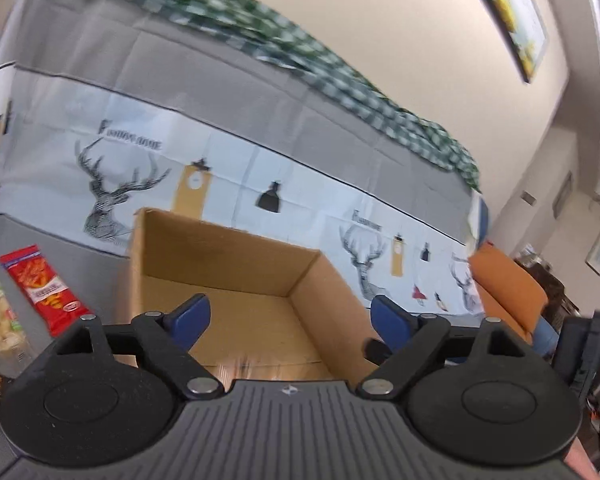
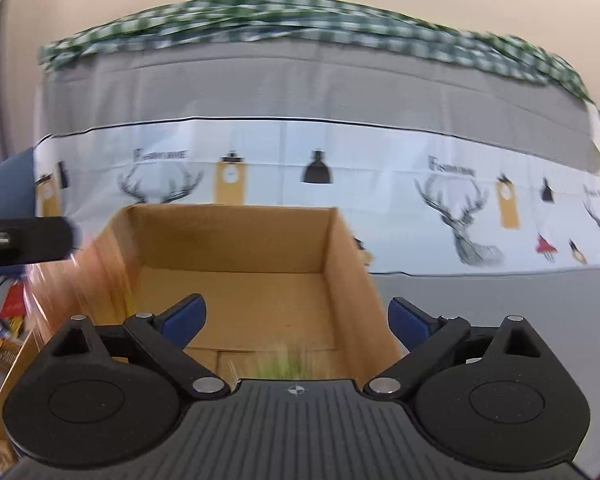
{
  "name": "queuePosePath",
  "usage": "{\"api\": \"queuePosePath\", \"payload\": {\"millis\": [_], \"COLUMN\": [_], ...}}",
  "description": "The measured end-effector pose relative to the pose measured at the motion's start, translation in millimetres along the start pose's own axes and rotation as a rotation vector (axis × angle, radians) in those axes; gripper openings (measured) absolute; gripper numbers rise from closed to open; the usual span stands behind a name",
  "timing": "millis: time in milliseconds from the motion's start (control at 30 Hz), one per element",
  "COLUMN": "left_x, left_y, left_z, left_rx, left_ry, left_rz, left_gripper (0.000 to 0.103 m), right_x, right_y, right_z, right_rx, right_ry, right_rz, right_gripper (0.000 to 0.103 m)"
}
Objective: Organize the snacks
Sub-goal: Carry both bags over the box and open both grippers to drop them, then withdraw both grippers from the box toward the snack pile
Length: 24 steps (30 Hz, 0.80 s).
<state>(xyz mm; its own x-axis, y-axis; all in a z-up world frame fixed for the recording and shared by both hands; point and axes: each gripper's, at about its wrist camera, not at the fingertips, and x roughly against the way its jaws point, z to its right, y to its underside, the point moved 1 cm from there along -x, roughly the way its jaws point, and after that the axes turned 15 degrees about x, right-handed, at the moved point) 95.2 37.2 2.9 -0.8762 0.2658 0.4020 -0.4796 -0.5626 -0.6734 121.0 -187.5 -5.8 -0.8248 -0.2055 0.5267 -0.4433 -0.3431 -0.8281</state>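
In the left wrist view, the left gripper is hovering over the open cardboard box, its blue fingers standing wide apart with nothing between them. The box is sitting on the grey table, in front of a deer-print cloth. To the left of the box, snack packets are lying on the table, a red packet nearest it and a pale packet further left.

In the right wrist view, the right gripper is pointing into the same cardboard box, fingers spread wide and holding nothing. A blurred green thing is lying on the box floor near the gripper. More snack packets are showing left of the box.
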Motion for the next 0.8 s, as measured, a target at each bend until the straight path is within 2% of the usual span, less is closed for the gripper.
{"api": "queuePosePath", "payload": {"millis": [200,300,400,500,567,667,800], "left_x": [-12.9,-14.3,-16.8,-23.0,-26.4,-29.5,-30.5], "left_y": [-5.6,-5.0,-4.0,3.2,9.6,16.3,17.9], "left_z": [-26.8,-39.0,-42.7,-38.6,-33.3,-26.1,-25.7], "left_rx": [0.024,0.054,0.077,0.051,0.016,-0.045,-0.043], "left_ry": [-0.227,-0.281,-0.271,-0.251,-0.238,-0.256,-0.237], "left_rz": [-0.005,-0.021,-0.057,-0.109,-0.136,-0.133,-0.136], "left_gripper": [0.091,0.091,0.09,0.089,0.088,0.088,0.088], "right_x": [-25.9,-34.0,-37.5,-38.6,-39.2,-40.2,-37.4], "right_y": [16.2,24.9,32.7,39.4,42.0,46.2,46.6], "right_z": [16.2,25.6,32.2,35.3,39.3,48.4,47.8], "right_rx": [-0.031,-0.065,-0.086,-0.088,-0.101,-0.141,-0.127], "right_ry": [0.133,0.174,0.192,0.203,0.209,0.201,0.189], "right_rz": [-0.195,-0.264,-0.299,-0.321,-0.333,-0.345,-0.336], "right_gripper": [0.097,0.097,0.093,0.085,0.07,0.061,0.054]}}
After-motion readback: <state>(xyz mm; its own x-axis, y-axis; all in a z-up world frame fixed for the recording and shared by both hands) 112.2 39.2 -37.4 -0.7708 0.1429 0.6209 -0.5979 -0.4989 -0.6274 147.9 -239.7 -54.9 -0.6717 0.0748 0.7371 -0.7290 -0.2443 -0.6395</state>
